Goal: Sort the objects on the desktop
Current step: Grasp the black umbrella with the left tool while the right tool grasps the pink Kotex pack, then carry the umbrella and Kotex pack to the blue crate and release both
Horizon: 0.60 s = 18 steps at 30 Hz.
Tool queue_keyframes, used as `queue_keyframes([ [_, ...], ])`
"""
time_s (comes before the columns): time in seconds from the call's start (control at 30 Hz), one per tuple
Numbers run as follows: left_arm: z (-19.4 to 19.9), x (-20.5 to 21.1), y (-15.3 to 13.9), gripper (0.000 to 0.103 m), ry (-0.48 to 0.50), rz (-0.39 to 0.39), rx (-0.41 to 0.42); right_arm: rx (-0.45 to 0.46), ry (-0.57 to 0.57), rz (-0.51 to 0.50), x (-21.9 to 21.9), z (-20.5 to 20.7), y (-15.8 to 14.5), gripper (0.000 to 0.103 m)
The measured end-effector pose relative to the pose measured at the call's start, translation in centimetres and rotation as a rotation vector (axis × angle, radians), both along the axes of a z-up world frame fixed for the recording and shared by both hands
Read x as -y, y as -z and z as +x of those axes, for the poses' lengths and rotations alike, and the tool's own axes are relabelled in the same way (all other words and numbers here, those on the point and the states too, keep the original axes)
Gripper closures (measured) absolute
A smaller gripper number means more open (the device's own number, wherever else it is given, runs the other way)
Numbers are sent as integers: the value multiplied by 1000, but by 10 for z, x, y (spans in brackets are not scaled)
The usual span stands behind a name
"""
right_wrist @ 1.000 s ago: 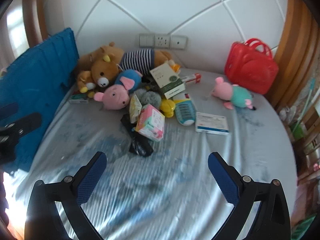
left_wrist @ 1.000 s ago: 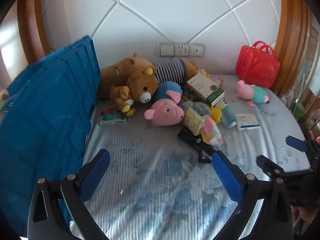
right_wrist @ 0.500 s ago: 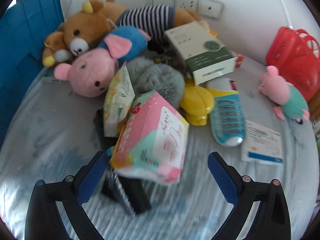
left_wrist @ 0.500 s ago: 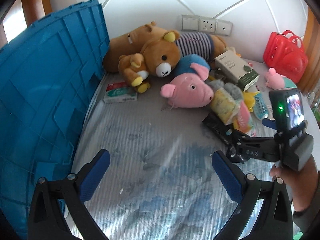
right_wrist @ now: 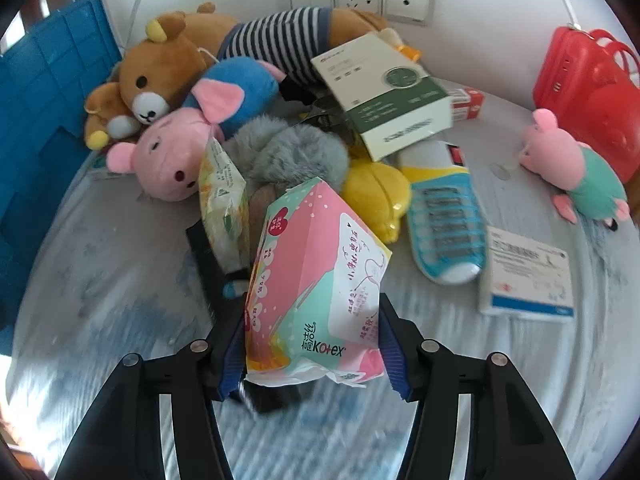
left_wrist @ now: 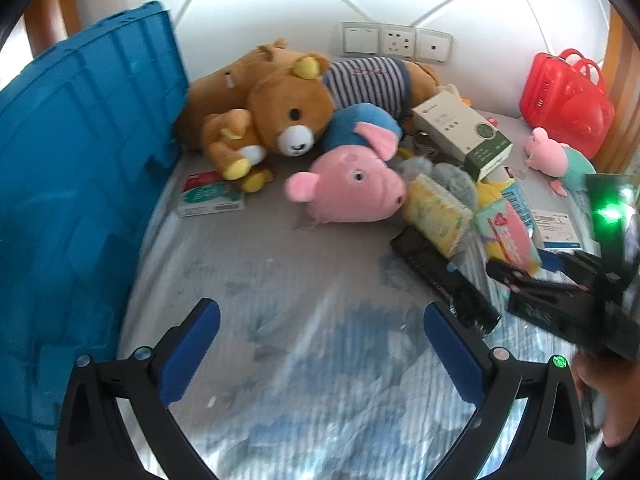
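Note:
A pink and mint Kotex pad pack leans at the front of a heap of toys and packets on the grey sheet. My right gripper has a blue pad on each side of the pack's lower end, and its jaws are closing with both pads touching the wrapper. From the left wrist view that gripper reaches in from the right onto the same pack. My left gripper hangs open over bare sheet with nothing between its fingers. A blue crate stands along the left edge.
Behind the pack lie a yellow wipes pack, a black packet, a pink pig plush, a brown bear and a green-and-white box. To the right are a white-blue box, a small pig plush and a red case.
Both grippers came down toward the heap. The right one moved in around the pink pad pack and its wide jaws have narrowed onto the pack's sides. The left one stayed open.

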<state>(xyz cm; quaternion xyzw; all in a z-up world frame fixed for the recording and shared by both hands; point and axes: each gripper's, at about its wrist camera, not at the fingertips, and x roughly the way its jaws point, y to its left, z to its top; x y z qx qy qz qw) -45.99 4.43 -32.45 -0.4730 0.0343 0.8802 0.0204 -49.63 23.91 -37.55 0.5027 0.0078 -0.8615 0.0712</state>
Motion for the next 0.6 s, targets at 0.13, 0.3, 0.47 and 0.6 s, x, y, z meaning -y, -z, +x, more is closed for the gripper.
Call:
queue_keyframes([
  [0.13, -21, -22, 23, 0, 22, 50, 31, 0, 9, 13, -16, 22, -16, 47],
  [0.3, -47, -61, 60, 0, 27, 115, 118, -26, 47, 53, -49, 48, -35, 47],
  [0.47, -65, -89, 88, 0, 6, 95, 167, -36, 102, 62, -89, 69, -49, 47],
  [0.6, -77, -96, 108, 0, -42, 87, 238, -42, 128, 64, -111, 78, -57, 46],
])
